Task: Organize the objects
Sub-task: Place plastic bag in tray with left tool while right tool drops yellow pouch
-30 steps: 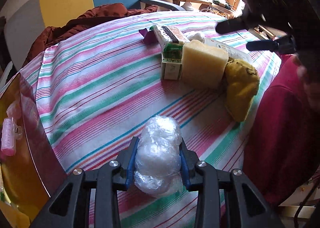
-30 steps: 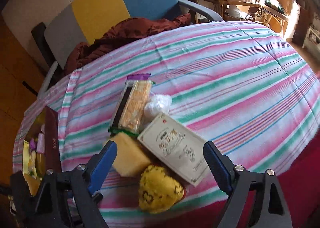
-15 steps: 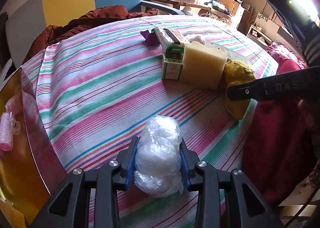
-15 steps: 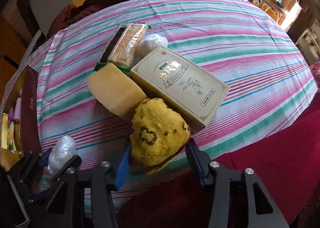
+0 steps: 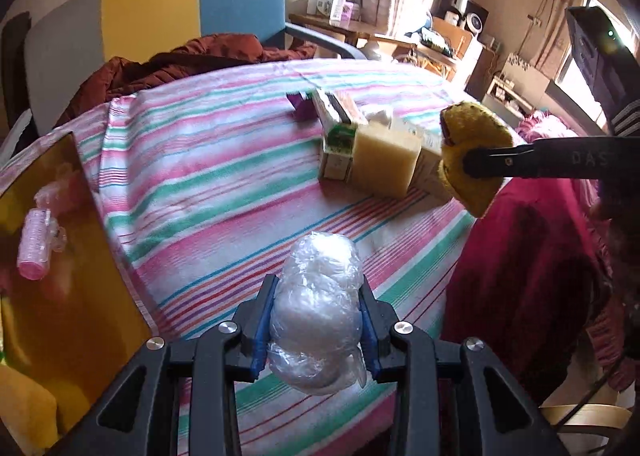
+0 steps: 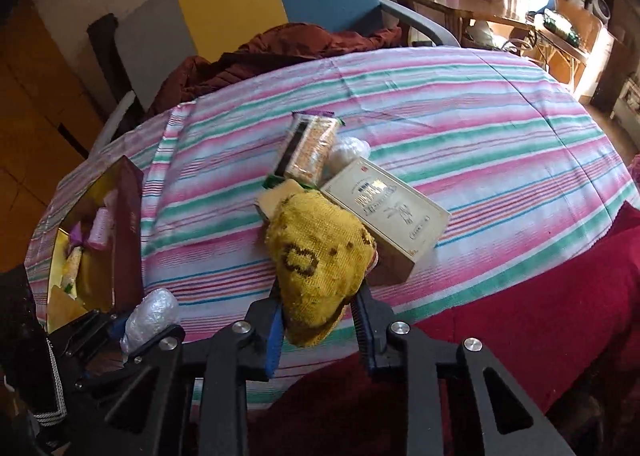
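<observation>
From my left wrist camera, my left gripper [image 5: 316,320] has its jaws pinching a clear plastic-wrapped white bundle [image 5: 318,308], held above the near edge of the table [image 5: 208,176] with its striped cloth. To the left stands the open gold-lined box [image 5: 80,256], and a pink hair roller [image 5: 36,244] shows in its shiny wall. Farther off, a yellow sponge block [image 5: 386,164] and a green-and-white carton [image 5: 336,152] sit touching each other on the cloth. My right gripper [image 5: 472,164] reaches in from the right with the yellow knitted pouch [image 5: 472,136] clamped.

From my right wrist camera, the jaws are pinching that yellow knitted pouch [image 6: 320,264], lifted near the table's front edge. Behind it lie the cream rectangular box [image 6: 388,216], a packet of crackers [image 6: 310,148] and a second white wrapped bundle [image 6: 346,150], all crowded together. The gold-lined box [image 6: 128,224] at the left already holds a few small things, the pink roller [image 6: 100,228] among them.

I judge the job partly done: some items are boxed, two are in my grips and not yet put away, and at least five others wait on the cloth.
</observation>
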`<action>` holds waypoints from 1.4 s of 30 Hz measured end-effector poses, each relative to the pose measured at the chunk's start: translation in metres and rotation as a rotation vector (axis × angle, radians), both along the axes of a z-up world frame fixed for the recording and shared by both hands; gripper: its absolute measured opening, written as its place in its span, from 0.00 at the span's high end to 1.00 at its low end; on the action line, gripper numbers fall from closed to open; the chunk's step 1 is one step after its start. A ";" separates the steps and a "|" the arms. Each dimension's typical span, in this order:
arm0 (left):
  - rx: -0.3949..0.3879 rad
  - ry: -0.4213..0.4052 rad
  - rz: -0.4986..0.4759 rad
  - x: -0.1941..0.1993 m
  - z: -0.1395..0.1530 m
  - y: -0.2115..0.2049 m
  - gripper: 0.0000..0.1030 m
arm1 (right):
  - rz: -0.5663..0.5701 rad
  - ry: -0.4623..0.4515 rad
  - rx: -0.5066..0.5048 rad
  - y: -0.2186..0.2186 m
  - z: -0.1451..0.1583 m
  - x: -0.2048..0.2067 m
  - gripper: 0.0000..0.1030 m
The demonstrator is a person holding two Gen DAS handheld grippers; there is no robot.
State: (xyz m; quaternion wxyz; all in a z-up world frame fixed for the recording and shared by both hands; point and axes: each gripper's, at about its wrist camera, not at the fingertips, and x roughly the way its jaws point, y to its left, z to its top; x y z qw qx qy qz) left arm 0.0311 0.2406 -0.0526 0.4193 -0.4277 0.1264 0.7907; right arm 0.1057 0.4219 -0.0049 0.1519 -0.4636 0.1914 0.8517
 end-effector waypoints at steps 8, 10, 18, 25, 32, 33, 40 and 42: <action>0.120 -0.006 0.167 -0.018 0.037 -0.068 0.65 | 0.221 0.093 -0.011 -0.067 0.019 -0.046 0.70; 0.145 -0.011 0.231 -0.025 0.043 -0.092 0.65 | 0.278 0.098 -0.016 -0.087 0.018 -0.059 0.70; 0.197 -0.015 0.533 -0.050 0.051 -0.202 0.65 | 0.520 0.083 -0.020 -0.175 0.005 -0.106 0.70; 0.167 -0.014 0.746 -0.062 0.036 -0.275 0.63 | 0.660 0.015 0.002 -0.238 -0.023 -0.137 0.69; 0.159 -0.098 0.822 -0.067 0.013 -0.296 0.48 | 0.745 -0.008 -0.104 -0.263 -0.042 -0.145 0.54; 0.167 -0.099 0.831 -0.067 0.013 -0.297 0.48 | 0.740 -0.010 -0.113 -0.261 -0.043 -0.144 0.53; 0.175 -0.036 0.873 -0.064 0.030 -0.299 0.48 | 0.687 0.043 -0.089 -0.250 -0.034 -0.123 0.27; 0.163 -0.004 0.861 -0.062 0.036 -0.293 0.48 | 0.681 0.064 -0.069 -0.250 -0.031 -0.116 0.20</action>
